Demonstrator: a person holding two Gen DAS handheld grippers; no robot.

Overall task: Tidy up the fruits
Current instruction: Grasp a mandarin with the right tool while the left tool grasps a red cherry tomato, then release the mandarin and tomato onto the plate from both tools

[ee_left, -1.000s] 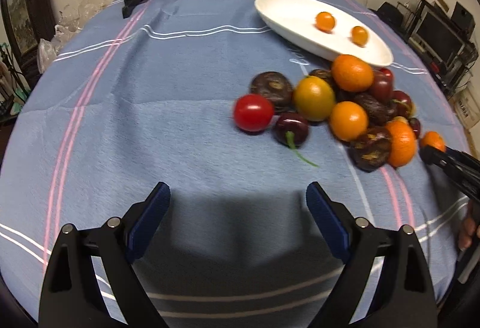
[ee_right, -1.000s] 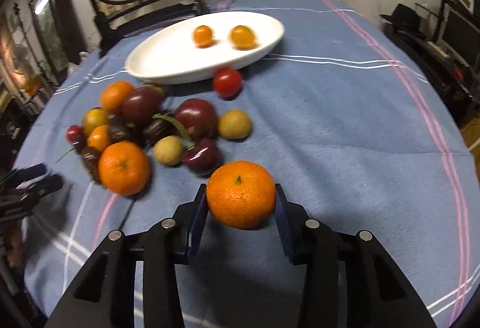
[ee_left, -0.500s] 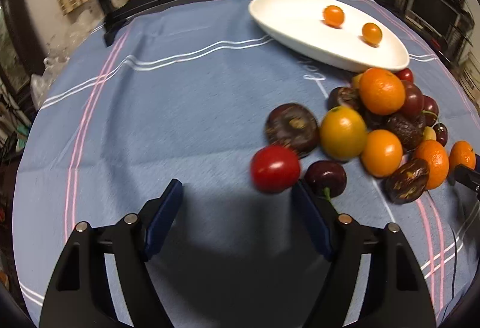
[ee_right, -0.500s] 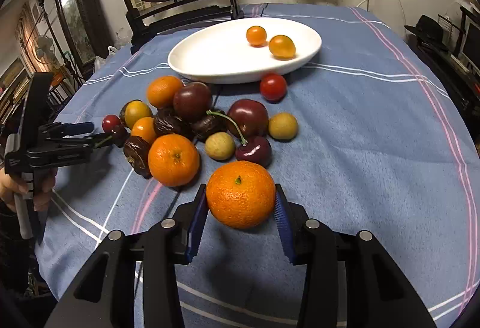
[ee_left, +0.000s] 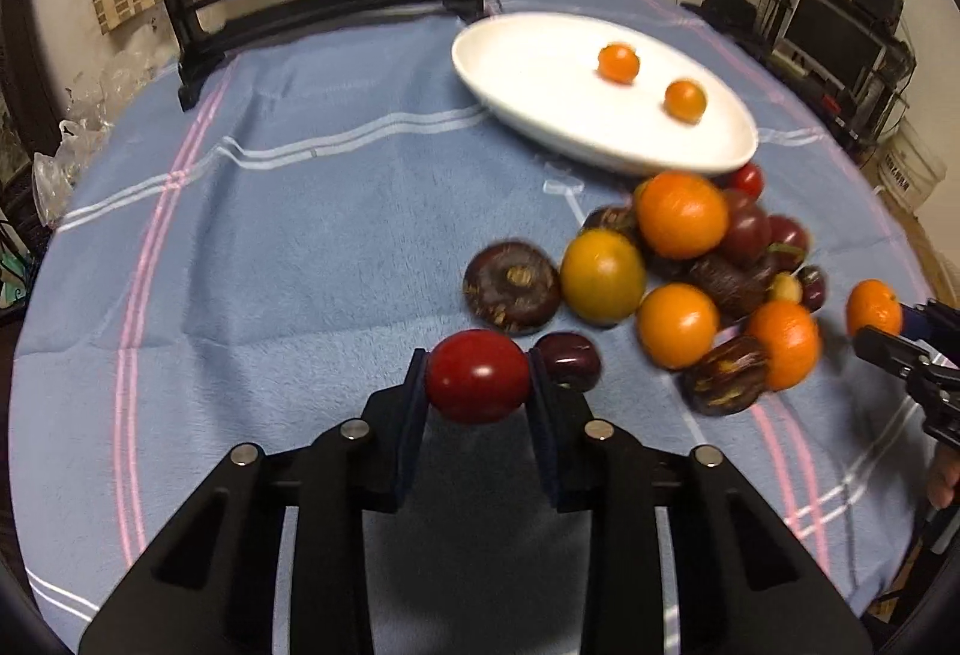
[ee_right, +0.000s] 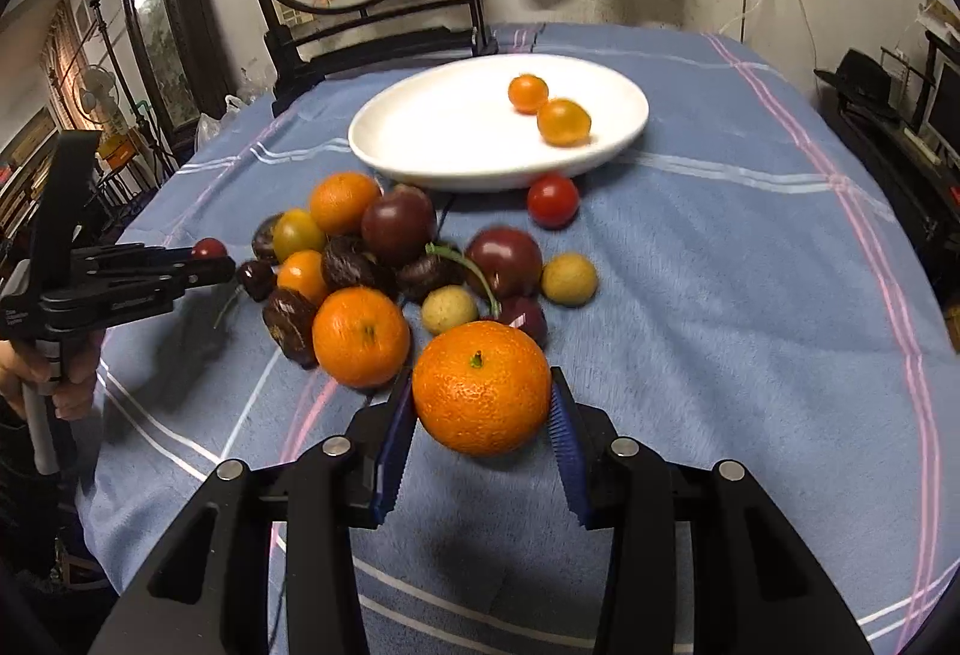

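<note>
Low in the left wrist frame, the left gripper clamps a red tomato. Only the right wrist view shows the right gripper grasping a mandarin at lower centre. Toward the upper centre sits a white plate holding two small oranges; bare tablecloth spreads left.

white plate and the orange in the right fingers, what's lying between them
In the right wrist view, the fruit pile lies between the orange and the white plate: dark plums, small tan fruits, and a red tomato beside the plate's rim.
</note>
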